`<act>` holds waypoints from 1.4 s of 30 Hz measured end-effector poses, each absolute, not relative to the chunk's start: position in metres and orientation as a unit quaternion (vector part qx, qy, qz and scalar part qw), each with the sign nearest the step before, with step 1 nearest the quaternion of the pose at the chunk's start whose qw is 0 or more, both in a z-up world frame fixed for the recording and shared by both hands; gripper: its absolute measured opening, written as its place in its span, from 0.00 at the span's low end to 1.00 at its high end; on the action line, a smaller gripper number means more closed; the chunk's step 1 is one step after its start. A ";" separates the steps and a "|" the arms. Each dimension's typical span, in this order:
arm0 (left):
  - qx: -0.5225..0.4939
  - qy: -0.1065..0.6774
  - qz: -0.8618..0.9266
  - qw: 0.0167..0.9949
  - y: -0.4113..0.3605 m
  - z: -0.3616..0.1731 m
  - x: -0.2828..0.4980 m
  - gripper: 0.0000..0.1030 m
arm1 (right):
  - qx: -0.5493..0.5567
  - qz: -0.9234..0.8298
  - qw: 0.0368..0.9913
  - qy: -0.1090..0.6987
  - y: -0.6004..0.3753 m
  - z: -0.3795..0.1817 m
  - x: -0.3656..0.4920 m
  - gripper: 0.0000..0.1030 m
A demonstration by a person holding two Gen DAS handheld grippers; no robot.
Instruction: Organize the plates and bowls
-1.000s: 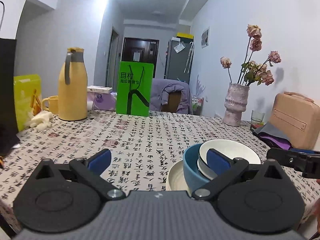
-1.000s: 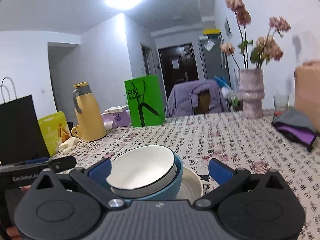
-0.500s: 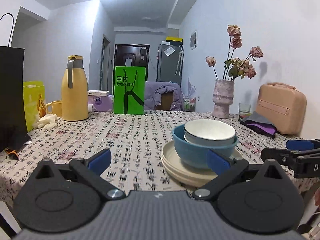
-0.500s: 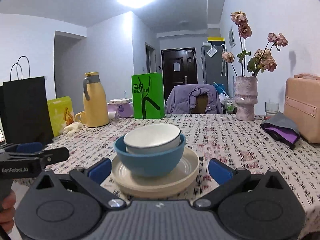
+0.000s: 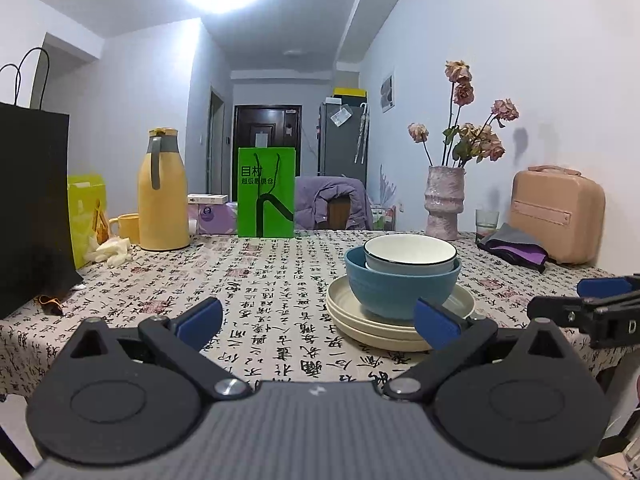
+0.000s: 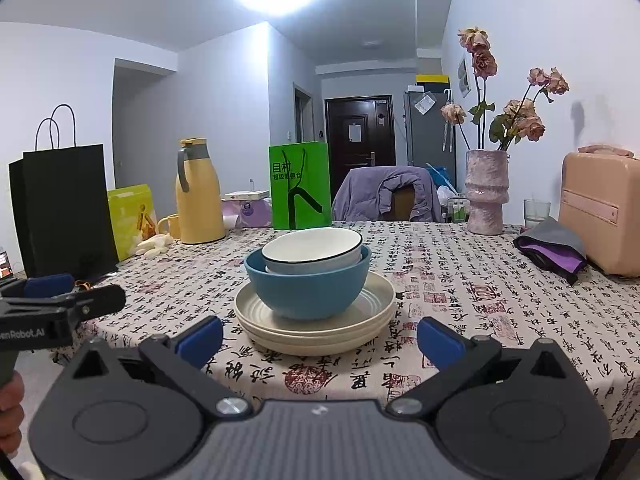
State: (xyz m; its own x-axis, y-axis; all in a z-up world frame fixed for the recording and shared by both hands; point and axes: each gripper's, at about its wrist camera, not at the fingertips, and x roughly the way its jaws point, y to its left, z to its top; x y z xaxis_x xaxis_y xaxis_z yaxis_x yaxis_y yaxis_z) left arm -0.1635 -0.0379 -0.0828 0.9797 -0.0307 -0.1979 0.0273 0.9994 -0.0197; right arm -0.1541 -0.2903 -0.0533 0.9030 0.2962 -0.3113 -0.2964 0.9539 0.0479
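With both my left gripper and right gripper spread wide and empty, the stacked white bowl, blue bowl and plates looked finished, best left undisturbed.

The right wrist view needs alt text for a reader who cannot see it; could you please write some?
A white bowl sits nested in a blue bowl on stacked cream plates on a patterned tablecloth. The open right gripper frames them, empty; the left gripper shows at the left edge.
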 end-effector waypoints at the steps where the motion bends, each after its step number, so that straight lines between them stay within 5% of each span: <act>1: -0.008 0.101 -0.016 0.995 -0.039 -0.083 -0.163 1.00 | 0.001 0.150 0.976 0.161 -0.291 -0.054 -0.153 1.00; 42: -0.020 0.112 -0.021 0.993 -0.030 -0.089 -0.161 1.00 | 0.001 0.164 0.968 0.189 -0.284 -0.062 -0.139 1.00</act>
